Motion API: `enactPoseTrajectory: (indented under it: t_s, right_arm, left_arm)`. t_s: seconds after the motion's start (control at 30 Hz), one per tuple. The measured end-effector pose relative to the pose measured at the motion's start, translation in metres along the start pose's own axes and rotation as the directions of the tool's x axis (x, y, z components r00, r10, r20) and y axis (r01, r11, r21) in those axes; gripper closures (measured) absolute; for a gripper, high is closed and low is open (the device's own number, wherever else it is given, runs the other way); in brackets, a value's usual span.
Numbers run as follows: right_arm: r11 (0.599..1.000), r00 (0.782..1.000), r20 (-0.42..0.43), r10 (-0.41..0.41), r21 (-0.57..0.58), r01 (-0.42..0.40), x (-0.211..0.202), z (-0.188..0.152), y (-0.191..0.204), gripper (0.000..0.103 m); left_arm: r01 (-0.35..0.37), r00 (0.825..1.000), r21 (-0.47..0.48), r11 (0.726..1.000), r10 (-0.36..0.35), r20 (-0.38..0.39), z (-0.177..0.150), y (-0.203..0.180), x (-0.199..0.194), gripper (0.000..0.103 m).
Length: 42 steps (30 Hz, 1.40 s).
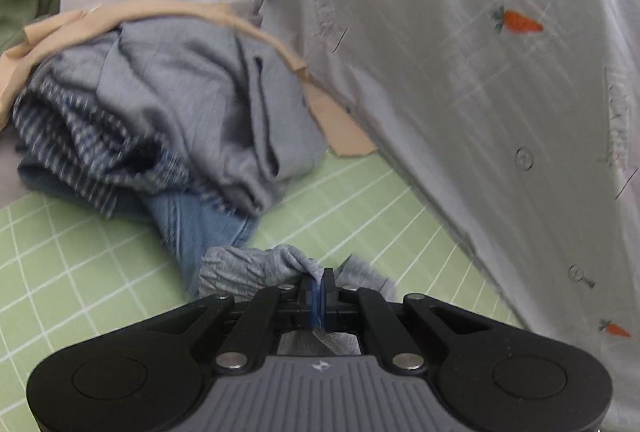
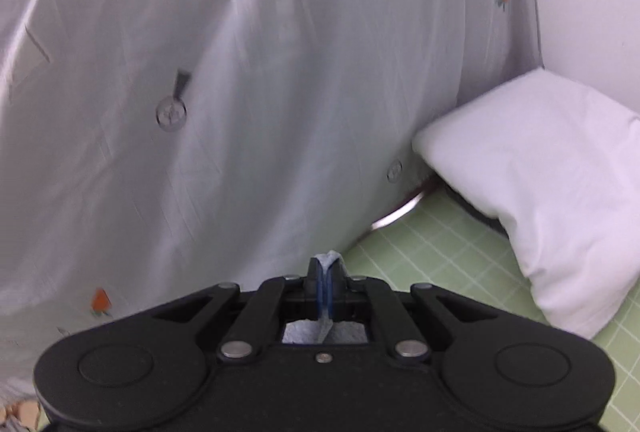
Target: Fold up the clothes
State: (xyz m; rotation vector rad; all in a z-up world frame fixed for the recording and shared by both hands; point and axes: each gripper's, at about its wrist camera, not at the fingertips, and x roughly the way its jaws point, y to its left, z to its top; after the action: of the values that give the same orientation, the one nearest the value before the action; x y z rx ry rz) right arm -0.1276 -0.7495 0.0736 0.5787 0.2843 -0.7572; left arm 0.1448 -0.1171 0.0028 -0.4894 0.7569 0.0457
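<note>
Clothes pinched in both grippers over the green gridded mat (image 1: 80, 272), jaws clamped tight.

Left gripper (image 1: 318, 278), bottom centre of its view, bites a crinkled grey-blue garment (image 1: 256, 268) bunched just ahead of its tips. Right gripper (image 2: 327, 264) nips a pale blue fold of fabric (image 2: 330, 256). Upper left in the left view, a tan basket (image 1: 132, 10) is heaped with a grey garment (image 1: 192, 88), striped cloth (image 1: 80, 136) and denim (image 1: 192, 228) spilling onto the mat. White carrot-print cloth (image 2: 240, 72) hangs behind; a white pillow (image 2: 540, 184) lies at right.
</note>
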Motion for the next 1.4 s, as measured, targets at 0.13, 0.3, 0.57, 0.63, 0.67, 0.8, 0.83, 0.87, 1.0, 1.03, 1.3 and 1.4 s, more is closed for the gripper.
enactPoseTrajectory:
  t_s: [0.13, 0.3, 0.57, 0.63, 0.67, 0.8, 0.83, 0.87, 1.0, 1.03, 1.3, 1.4]
  right_arm:
    - [1.000, 0.997, 0.074, 0.012, 0.009, -0.013, -0.061, 0.000, -0.020, 0.101]
    - [0.995, 0.991, -0.080, -0.103, 0.000, 0.103, -0.105, -0.065, -0.068, 0.101]
    - [0.963, 0.851, -0.471, -0.232, 0.011, 0.268, -0.118, -0.188, -0.127, 0.101]
    - [0.965, 0.838, -0.491, -0.239, -0.020, 0.263, -0.115, -0.191, -0.123, 0.096]
    - [0.966, 0.840, -0.488, -0.237, -0.028, 0.257, -0.115, -0.190, -0.119, 0.093]
    - [0.965, 0.867, -0.432, -0.248, -0.028, 0.261, -0.115, -0.176, -0.112, 0.054]
    - [0.965, 0.871, -0.424, -0.249, -0.031, 0.261, -0.114, -0.174, -0.112, 0.050]
    - [0.965, 0.873, -0.417, -0.252, -0.035, 0.261, -0.113, -0.172, -0.112, 0.047]
    - [0.963, 0.890, -0.368, -0.269, -0.088, 0.254, -0.117, -0.168, -0.111, 0.016]
    - [0.964, 0.898, -0.351, -0.264, -0.118, 0.238, -0.120, -0.169, -0.109, 0.004]
    - [0.967, 0.933, -0.307, -0.188, -0.223, 0.121, -0.133, -0.167, -0.117, 0.000]
    - [0.969, 0.931, -0.312, -0.192, -0.213, 0.128, -0.123, -0.166, -0.125, 0.000]
  left_arm:
    - [0.029, 0.998, 0.031, 0.999, -0.031, 0.062, 0.015, 0.009, -0.036, 0.102]
    - [-0.097, 0.995, 0.091, 0.991, 0.099, -0.011, -0.028, 0.053, -0.054, 0.101]
    - [-0.310, 0.933, -0.015, 0.951, 0.301, -0.195, -0.097, 0.143, -0.058, 0.099]
    - [-0.337, 0.922, 0.007, 0.941, 0.332, -0.199, -0.101, 0.145, -0.062, 0.086]
    - [-0.346, 0.919, 0.020, 0.938, 0.343, -0.192, -0.102, 0.144, -0.065, 0.083]
    - [-0.362, 0.916, 0.071, 0.929, 0.369, -0.157, -0.104, 0.132, -0.074, 0.049]
    - [-0.355, 0.919, 0.093, 0.930, 0.366, -0.148, -0.105, 0.125, -0.074, 0.047]
    - [-0.347, 0.921, 0.118, 0.930, 0.362, -0.142, -0.106, 0.118, -0.075, 0.045]
    - [-0.293, 0.933, 0.252, 0.922, 0.334, -0.136, -0.125, 0.081, -0.074, 0.027]
    - [-0.261, 0.937, 0.293, 0.920, 0.315, -0.152, -0.134, 0.071, -0.073, 0.026]
    - [-0.092, 0.914, 0.473, 0.876, 0.263, -0.310, -0.214, 0.014, -0.065, 0.021]
    - [-0.087, 0.903, 0.498, 0.863, 0.279, -0.326, -0.233, 0.006, -0.061, 0.020]
